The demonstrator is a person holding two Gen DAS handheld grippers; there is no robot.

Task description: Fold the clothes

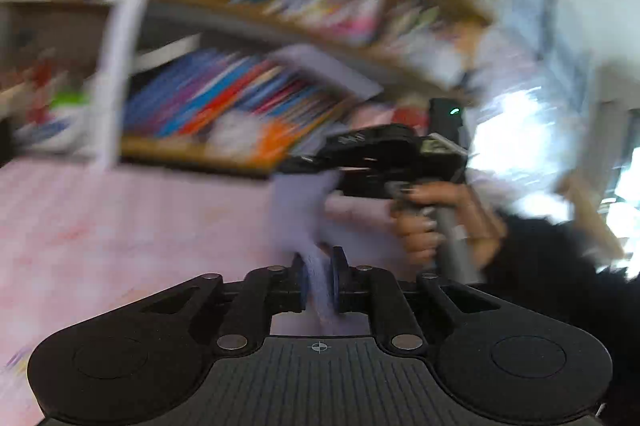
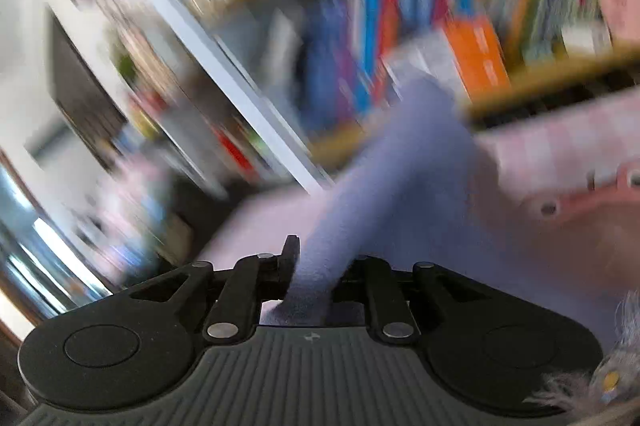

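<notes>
Both grippers, left (image 1: 319, 280) and right (image 2: 314, 272), are pinching lilac cloth (image 2: 400, 162) above the bed (image 1: 120, 226). Blur is suggesting fast swinging; thin pinches risk slipping.

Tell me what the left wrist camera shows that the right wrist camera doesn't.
Only the left wrist view shows the right gripper from outside, with the person's hand on its handle. Only the right wrist view shows a fuzzy grey thing at its lower corner. Both show the lavender cloth clamped, blurred bookshelves and pink bedding.
</notes>
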